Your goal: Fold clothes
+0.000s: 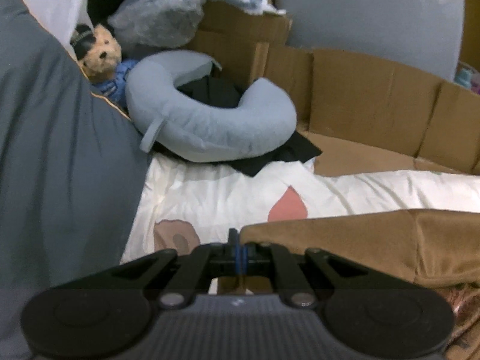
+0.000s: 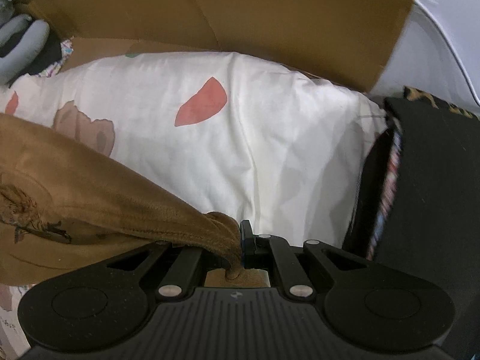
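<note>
Both grippers are clamped on the brown garment, held above a white sheet with pink and brown prints. The right gripper pinches a bunched edge; the garment runs off to its left. The left gripper grips the opposite edge, cloth spreading right. Far left lie a grey neck pillow and teddy bear; cardboard stands beyond.

Dim, soft-focus views, perhaps motion-blurred, fisheye-warped edges.
</note>
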A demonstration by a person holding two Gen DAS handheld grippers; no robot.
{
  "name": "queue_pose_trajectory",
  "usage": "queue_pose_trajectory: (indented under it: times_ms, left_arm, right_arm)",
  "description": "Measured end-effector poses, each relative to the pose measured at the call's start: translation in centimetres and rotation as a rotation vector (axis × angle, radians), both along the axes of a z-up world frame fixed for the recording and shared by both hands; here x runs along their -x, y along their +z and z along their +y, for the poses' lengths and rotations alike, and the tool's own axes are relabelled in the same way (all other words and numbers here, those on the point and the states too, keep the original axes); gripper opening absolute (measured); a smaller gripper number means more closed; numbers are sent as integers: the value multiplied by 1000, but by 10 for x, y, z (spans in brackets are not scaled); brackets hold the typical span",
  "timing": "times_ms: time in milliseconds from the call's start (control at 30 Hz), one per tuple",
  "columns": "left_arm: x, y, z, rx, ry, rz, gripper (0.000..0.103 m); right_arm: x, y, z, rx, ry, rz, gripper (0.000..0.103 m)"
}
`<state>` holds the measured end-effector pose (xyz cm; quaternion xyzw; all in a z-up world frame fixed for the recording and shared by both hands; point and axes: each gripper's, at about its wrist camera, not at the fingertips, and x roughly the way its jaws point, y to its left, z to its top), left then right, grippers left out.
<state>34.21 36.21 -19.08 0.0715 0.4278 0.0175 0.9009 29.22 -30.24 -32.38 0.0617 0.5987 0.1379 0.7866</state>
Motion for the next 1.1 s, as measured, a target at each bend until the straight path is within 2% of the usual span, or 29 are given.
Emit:
queue_pose_trajectory:
  times_ms: [300,433,500,600,733,800,833,1100]
  left_arm:
    - [-38,-21,12,-21,76,33,2]
    - [-53,-23,17,-19,116,28,2]
    - [-62,-28,16,-21,135,52,3]
    - [-71,-38,13,-6,149,116,15]
    - [-64,-41,1,-36,104,121,48]
    - [-57,-41,0,-38,90,127,48]
    - [-53,-41,1,-39,89,130,48]
    - [-4,-40,13,0,103,146,56]
  right_arm:
    - [-45,-12,23,67,28,-16,1]
    - [-66,-13,30,88,7,-17,1]
    - [-74,-15,35,94,-7,-13,3]
    - [-85,-16,42,102,-28,-6,7]
    - [-85,-10,49,139,-17,-27,32]
    - [-80,-1,47,141,-18,-33,45]
    - [-78,3,46,142,-18,-35,46]
    - [-38,47,35,24,-47,-105,46]
